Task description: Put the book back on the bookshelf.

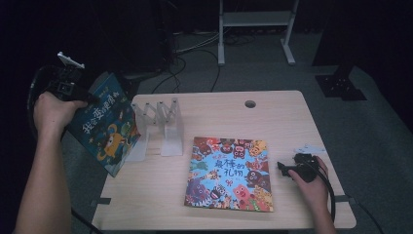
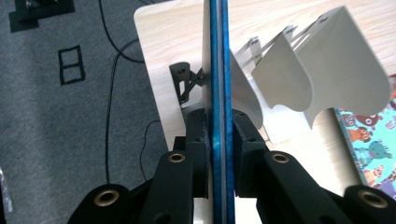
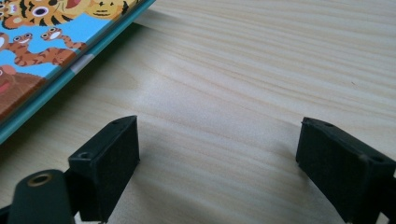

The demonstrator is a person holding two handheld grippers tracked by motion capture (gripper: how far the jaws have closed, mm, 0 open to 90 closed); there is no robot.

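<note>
Slippage is the risk: the left hand-held gripper (image 2: 218, 128) pinches only the blue picture book's (image 1: 104, 124) edge, so it may tilt and perhaps strike the white book rack (image 1: 160, 124). The right hand-held gripper (image 3: 219, 163) rests wide and empty on the bench (image 1: 292, 117).

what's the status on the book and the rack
Left gripper shut on blue book, held beside rack. Right gripper open, idle. Second book flat on table.

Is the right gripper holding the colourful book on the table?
No, the right gripper has its fingers spread apart over bare table, beside the colourful book.
</note>
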